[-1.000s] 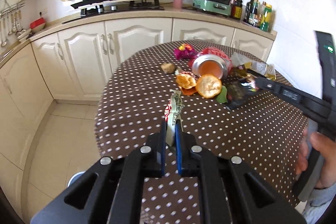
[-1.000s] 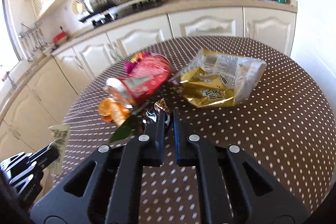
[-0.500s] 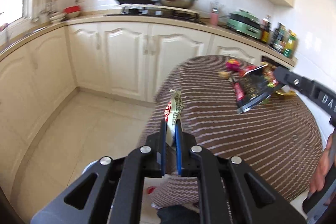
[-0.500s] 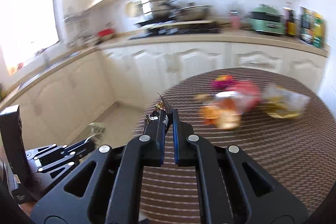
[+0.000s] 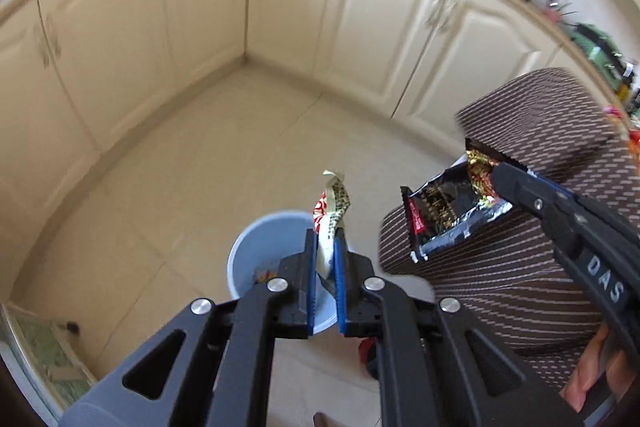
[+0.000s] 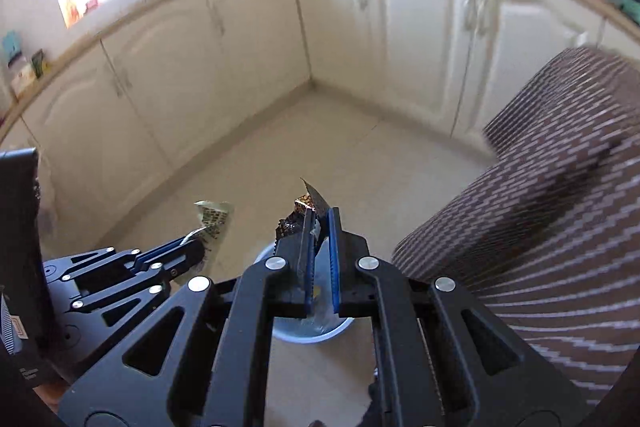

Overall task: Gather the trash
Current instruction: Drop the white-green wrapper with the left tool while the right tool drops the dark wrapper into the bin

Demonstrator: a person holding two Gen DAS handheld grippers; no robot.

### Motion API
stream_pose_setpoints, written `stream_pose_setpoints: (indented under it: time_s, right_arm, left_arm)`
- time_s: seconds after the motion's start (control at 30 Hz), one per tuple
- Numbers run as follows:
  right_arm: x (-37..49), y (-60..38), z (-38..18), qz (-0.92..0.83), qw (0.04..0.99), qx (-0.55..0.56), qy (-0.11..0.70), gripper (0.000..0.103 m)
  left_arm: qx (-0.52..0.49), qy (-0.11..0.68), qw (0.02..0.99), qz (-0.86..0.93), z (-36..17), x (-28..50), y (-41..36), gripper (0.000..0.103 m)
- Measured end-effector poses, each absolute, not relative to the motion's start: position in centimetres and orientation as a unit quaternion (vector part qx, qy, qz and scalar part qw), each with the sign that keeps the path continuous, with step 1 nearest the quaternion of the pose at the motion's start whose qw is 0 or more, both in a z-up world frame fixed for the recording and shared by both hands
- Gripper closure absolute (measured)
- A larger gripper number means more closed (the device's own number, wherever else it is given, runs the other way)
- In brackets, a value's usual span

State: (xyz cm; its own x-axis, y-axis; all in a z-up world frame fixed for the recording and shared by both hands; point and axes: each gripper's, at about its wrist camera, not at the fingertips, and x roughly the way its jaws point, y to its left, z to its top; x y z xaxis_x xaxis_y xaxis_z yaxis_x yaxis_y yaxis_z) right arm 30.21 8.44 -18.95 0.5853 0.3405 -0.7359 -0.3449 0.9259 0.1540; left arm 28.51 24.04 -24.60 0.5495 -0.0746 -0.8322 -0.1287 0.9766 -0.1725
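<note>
Right now my left gripper (image 5: 325, 259) is clamped on a pale crumpled wrapper (image 5: 334, 211), and my right gripper (image 6: 320, 247) is pinched shut on a black snack packet (image 5: 452, 215). Both pieces hang in the air above the blue bin (image 5: 256, 259), which stands on the tiled floor (image 5: 200, 163) just beside the draped edge of the dotted tablecloth (image 5: 520, 267).

The danger, as I judge it, is a miss. The black packet sits nearer the cloth than the bin's mouth in the left view, so letting go there could drop it onto the floor or against the cloth. Both wrappers are light and creased; they may flutter sideways, or cling to a pad instead of falling.

The pale wrapper's long axis runs along my left fingers, its free end pointing up and away from the camera, towards the cabinets (image 5: 280, 7). The black packet lies crosswise to my right fingers in the left view, its long side slanting down towards the bin, torn end uppermost. Further off, everything is blurred.
</note>
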Motion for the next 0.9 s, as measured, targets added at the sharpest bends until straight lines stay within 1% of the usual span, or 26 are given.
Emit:
stream_pose_setpoints:
  time_s: [0.13, 0.3, 0.33, 0.37, 0.4, 0.47, 0.53, 0.6, 0.9]
  right_arm:
    - [31.5, 11.1, -23.3, 0.193, 0.874, -0.018, 0.446, 0.097]
    - [33.2, 11.8, -26.7, 0.179, 0.864, -0.027, 0.47, 0.097]
    - [33.5, 11.8, -27.3, 0.175, 0.862, -0.028, 0.474, 0.097]
    - [33.7, 11.8, -27.8, 0.173, 0.861, -0.029, 0.478, 0.097]
    - [33.8, 11.9, -28.2, 0.17, 0.859, -0.029, 0.482, 0.097]
    - [34.3, 11.7, -28.7, 0.166, 0.857, -0.028, 0.487, 0.096]
    - [34.5, 11.7, -29.4, 0.163, 0.855, -0.026, 0.491, 0.096]
    - [34.6, 11.7, -29.8, 0.162, 0.854, -0.026, 0.494, 0.096]
    - [35.1, 13.0, -30.4, 0.17, 0.851, -0.032, 0.495, 0.096]
  left_arm:
    - [-0.119, 0.502, 0.856, 0.025, -28.8, 30.9, 25.6, 0.096]
    - [-0.119, 0.513, 0.85, 0.028, -31.6, 32.7, 25.6, 0.094]
    - [-0.118, 0.513, 0.85, 0.029, -32.0, 33.0, 25.5, 0.092]
    - [-0.117, 0.513, 0.85, 0.03, -32.1, 33.4, 25.2, 0.084]
    - [-0.113, 0.513, 0.85, 0.033, -32.2, 33.3, 25.1, 0.072]
    - [-0.107, 0.508, 0.854, 0.043, -32.4, 33.5, 25.1, 0.064]
    - [-0.104, 0.508, 0.854, 0.046, -32.6, 33.4, 25.1, 0.061]
    - [-0.099, 0.506, 0.855, 0.055, -32.7, 33.2, 25.2, 0.055]
    - [-0.09, 0.494, 0.86, 0.088, -32.1, 32.2, 26.6, 0.052]
